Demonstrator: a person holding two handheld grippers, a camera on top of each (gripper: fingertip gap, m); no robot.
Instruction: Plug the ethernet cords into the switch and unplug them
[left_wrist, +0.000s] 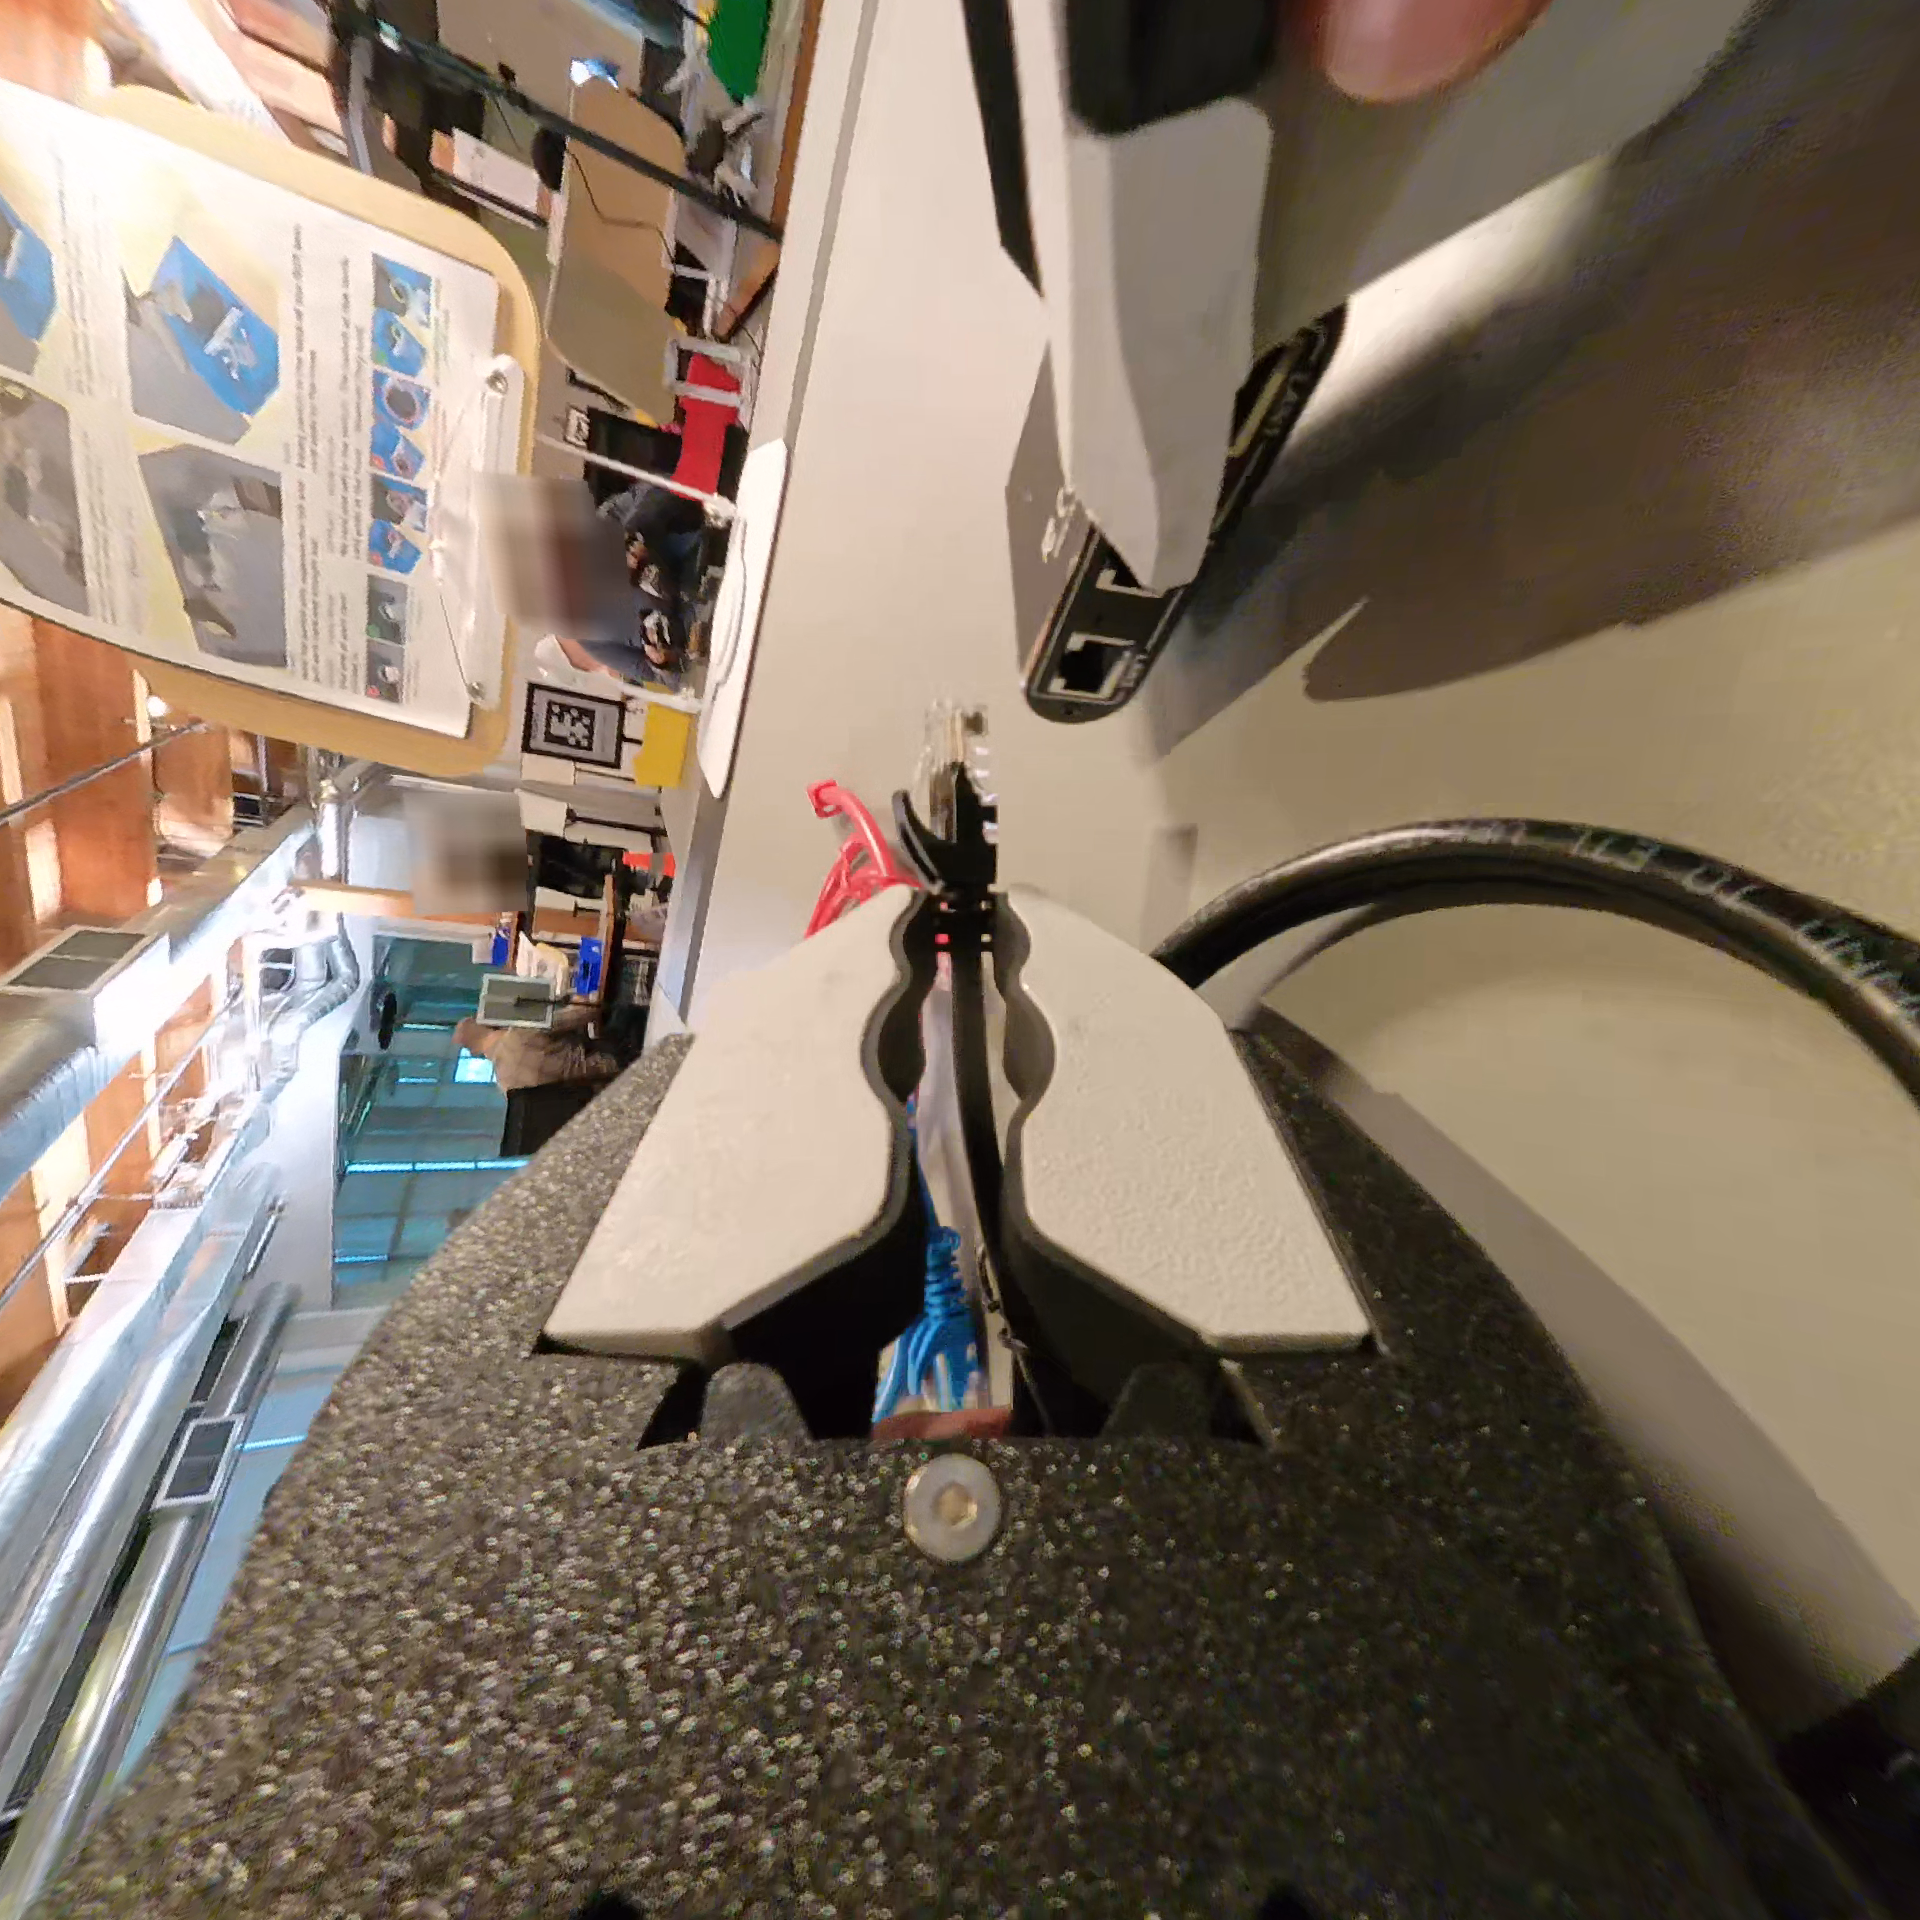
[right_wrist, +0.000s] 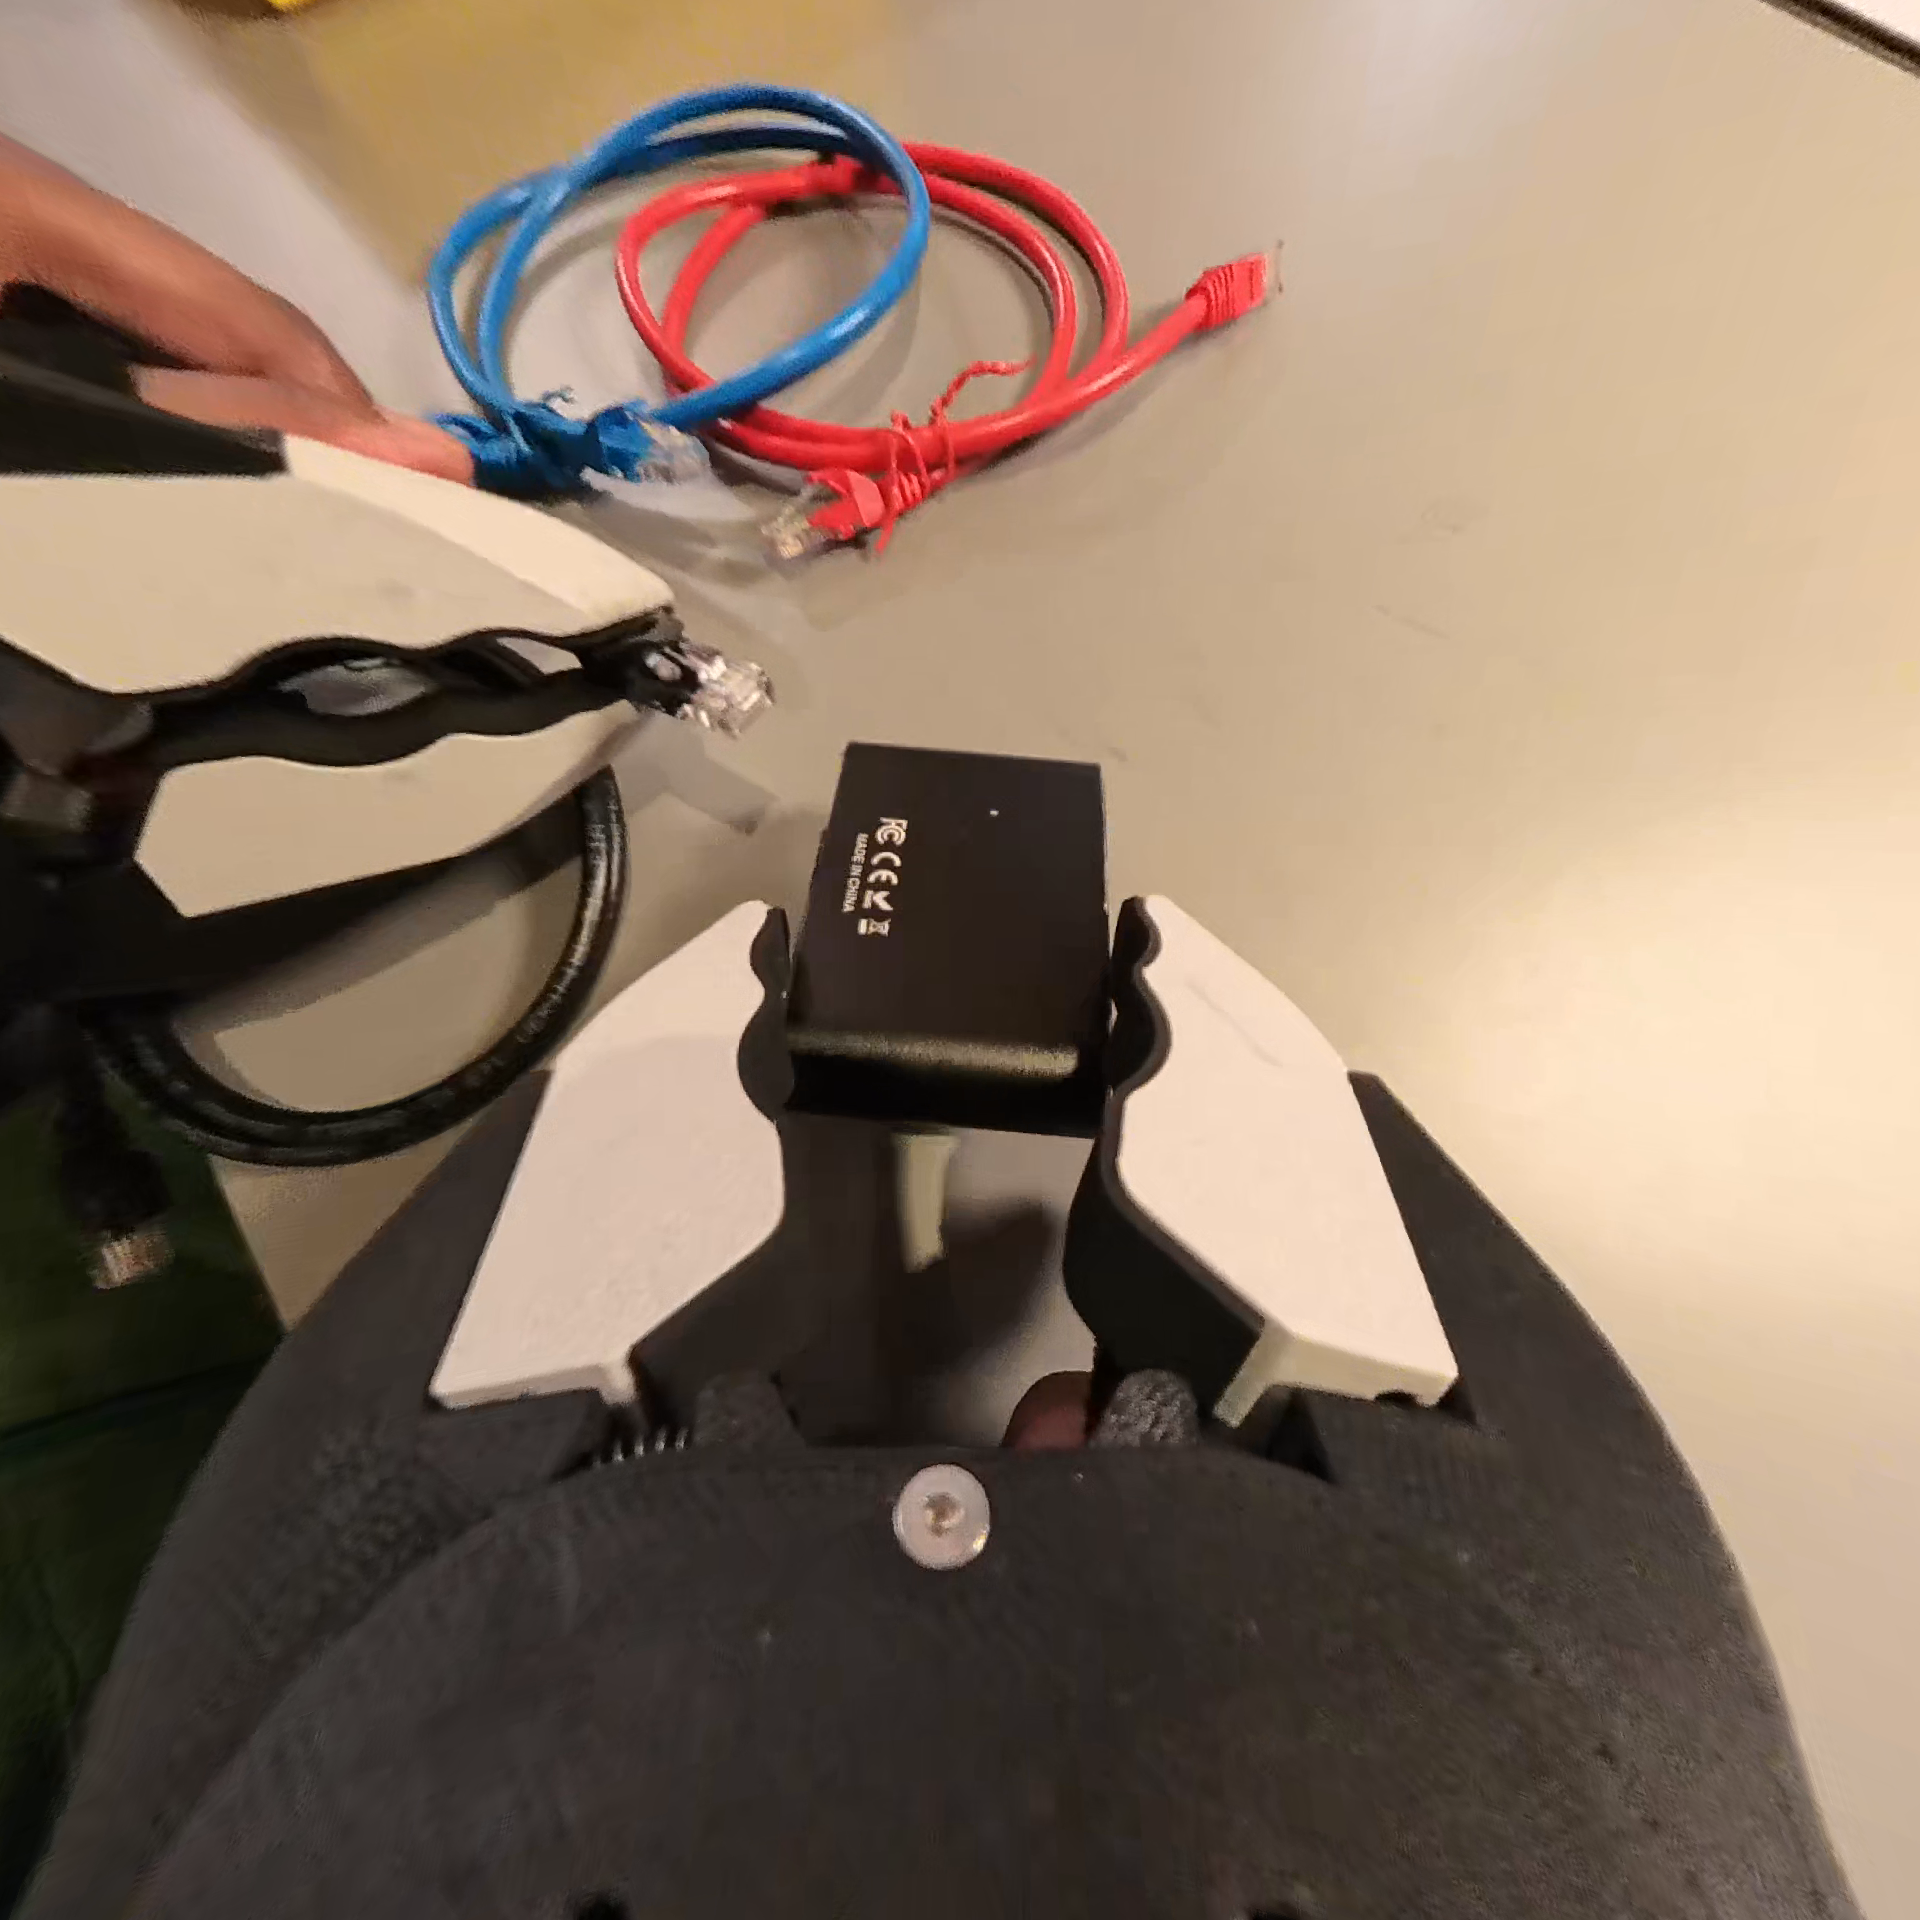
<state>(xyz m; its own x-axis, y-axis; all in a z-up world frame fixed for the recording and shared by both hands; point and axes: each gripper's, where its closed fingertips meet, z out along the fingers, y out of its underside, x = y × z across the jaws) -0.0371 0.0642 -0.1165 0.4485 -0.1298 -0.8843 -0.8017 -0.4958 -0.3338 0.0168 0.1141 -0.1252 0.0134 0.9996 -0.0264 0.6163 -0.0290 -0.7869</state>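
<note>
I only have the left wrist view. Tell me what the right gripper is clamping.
Observer: The right gripper is shut on the black switch, gripping its two long sides.
Operator: Report the other cords; I only glimpse red and blue.
Observer: The blue ethernet cord and red ethernet cord lie coiled and tied on the table, beyond the switch.
Operator: Give me the plug position.
Observer: The left gripper holds the black cord's clear plug off the switch's far left corner, not inserted.
</note>
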